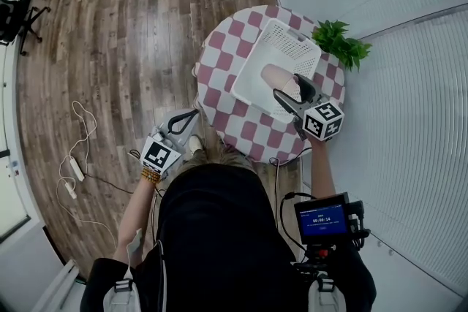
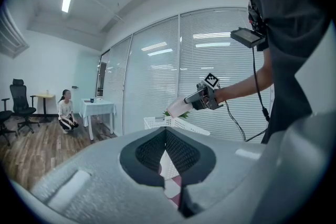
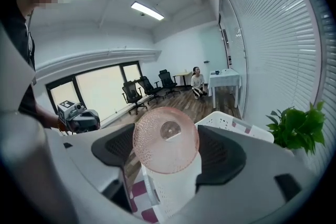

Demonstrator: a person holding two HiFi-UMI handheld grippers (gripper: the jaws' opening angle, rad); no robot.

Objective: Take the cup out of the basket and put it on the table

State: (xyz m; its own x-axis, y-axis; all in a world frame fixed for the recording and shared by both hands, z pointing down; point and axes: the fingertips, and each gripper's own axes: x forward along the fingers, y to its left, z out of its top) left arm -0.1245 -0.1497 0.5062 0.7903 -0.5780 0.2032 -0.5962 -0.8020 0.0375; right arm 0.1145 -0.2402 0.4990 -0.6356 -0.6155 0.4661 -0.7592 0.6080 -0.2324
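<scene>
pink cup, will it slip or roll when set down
Probably light and stiff: the cup looks like thin translucent plastic, held by its sides in the right tongs. Its dimpled wall likely aids grip. Round, it could roll if laid sideways on the table.

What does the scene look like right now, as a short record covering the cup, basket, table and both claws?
cup: pink, held in the air over the basket
right claw: shut on the cup
left claw: shut, empty, off the table's near left side
basket: white, perforated, standing on the table
table: round, pink-and-white checked cloth
plant: green, by the table's far right edge, next to the basket
task state: cup out of the basket, not yet set down
</scene>
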